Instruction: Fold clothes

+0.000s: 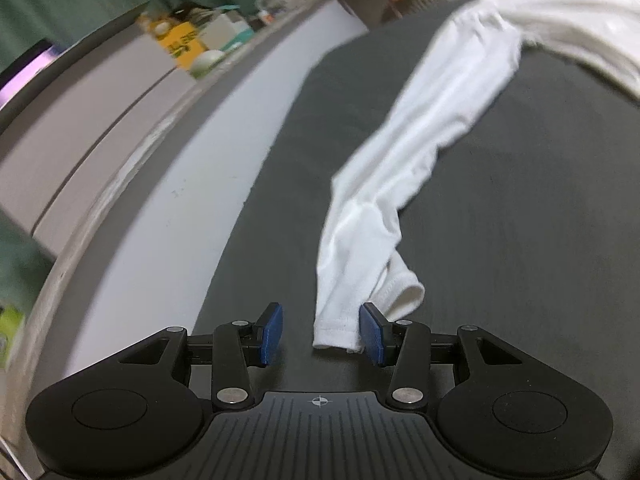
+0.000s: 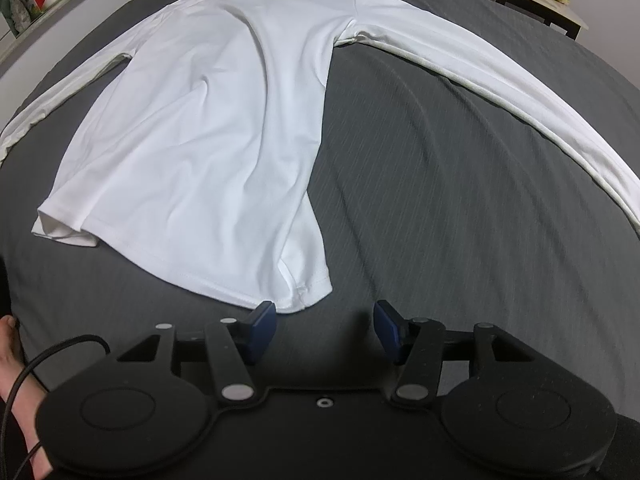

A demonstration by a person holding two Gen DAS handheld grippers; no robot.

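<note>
Shirt [image 2: 208, 128], white and long-sleeved, lies spread on a dark grey striped bed cover [image 2: 460, 208], its body filling the upper left and centre of the right wrist frame, hem toward the bottom, 1 sleeve arcing along the upper right edge. The right tool [image 2: 325, 330] sits at the bottom centre, its 2 blue pads spread with nothing between them; the left pad is just beside the hem corner. In the left wrist frame, the other sleeve [image 1: 420, 152] runs from the upper right down to the bottom centre. The left tool [image 1: 321, 334] has its pads apart, the cuff end lying between them against the right pad, not pinched. Cluttered shelf [image 1: 192, 40] shows blurred at the upper left.
</note>
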